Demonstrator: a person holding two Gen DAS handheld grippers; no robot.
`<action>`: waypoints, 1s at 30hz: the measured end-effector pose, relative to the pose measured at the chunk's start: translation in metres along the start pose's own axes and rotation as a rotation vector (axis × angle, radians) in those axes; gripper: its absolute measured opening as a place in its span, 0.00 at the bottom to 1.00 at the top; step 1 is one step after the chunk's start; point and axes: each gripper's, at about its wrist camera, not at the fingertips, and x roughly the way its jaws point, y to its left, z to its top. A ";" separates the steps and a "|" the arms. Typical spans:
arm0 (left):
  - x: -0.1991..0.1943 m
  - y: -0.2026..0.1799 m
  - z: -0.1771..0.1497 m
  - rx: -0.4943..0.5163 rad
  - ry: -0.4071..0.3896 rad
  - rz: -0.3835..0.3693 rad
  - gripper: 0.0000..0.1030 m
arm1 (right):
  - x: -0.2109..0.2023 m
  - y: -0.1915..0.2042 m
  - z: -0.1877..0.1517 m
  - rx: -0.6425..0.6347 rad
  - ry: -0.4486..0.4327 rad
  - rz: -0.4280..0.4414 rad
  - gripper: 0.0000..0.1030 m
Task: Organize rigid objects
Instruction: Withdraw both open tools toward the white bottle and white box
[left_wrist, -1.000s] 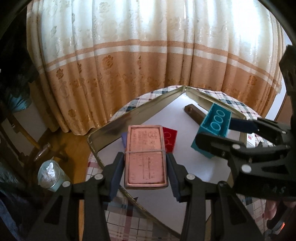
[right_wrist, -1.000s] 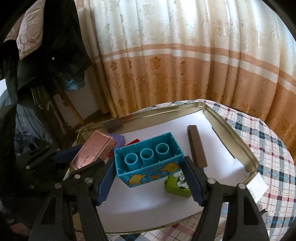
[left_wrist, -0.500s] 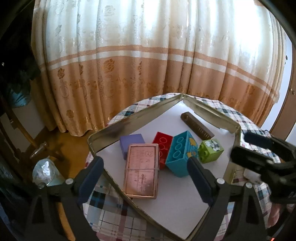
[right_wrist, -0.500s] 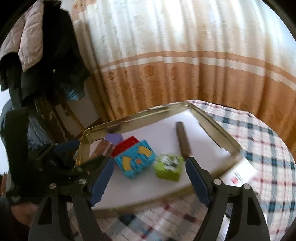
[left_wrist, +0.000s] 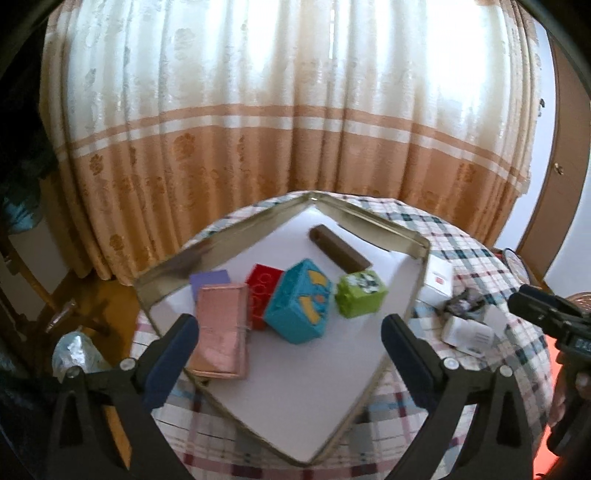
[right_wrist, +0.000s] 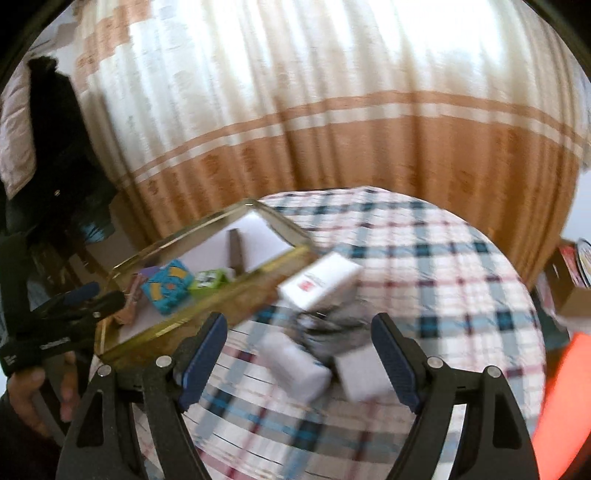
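A gold metal tray (left_wrist: 236, 232) with a white liner holds a pink flat box (left_wrist: 221, 325), a purple block (left_wrist: 208, 279), a red brick (left_wrist: 260, 291), a teal brick (left_wrist: 299, 301), a green block (left_wrist: 360, 293) and a brown bar (left_wrist: 338, 247). My left gripper (left_wrist: 290, 328) is open and empty above the tray's near side. My right gripper (right_wrist: 299, 334) is open and empty over the plaid table, above blurred white boxes (right_wrist: 291, 360). The tray (right_wrist: 207, 302) lies to its left.
A white box with a red mark (right_wrist: 319, 280) lies beside the tray. Small white boxes and a dark tangle (left_wrist: 463, 308) lie right of the tray. A plaid cloth (right_wrist: 424, 266) covers the round table. A curtain (left_wrist: 295, 129) hangs behind.
Both grippers let go of the pink box and the teal brick, which now lie in the tray. Both grippers opened and drew back. The right gripper swung right over the table.
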 end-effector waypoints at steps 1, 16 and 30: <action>-0.001 -0.003 0.000 0.004 -0.001 -0.004 0.98 | 0.000 -0.003 -0.002 0.009 0.002 -0.014 0.80; -0.012 -0.073 -0.003 0.167 -0.007 -0.136 0.98 | 0.006 -0.030 -0.023 -0.023 0.076 -0.132 0.80; 0.006 -0.106 -0.004 0.201 0.050 -0.221 0.98 | 0.027 -0.028 -0.025 -0.114 0.160 -0.109 0.80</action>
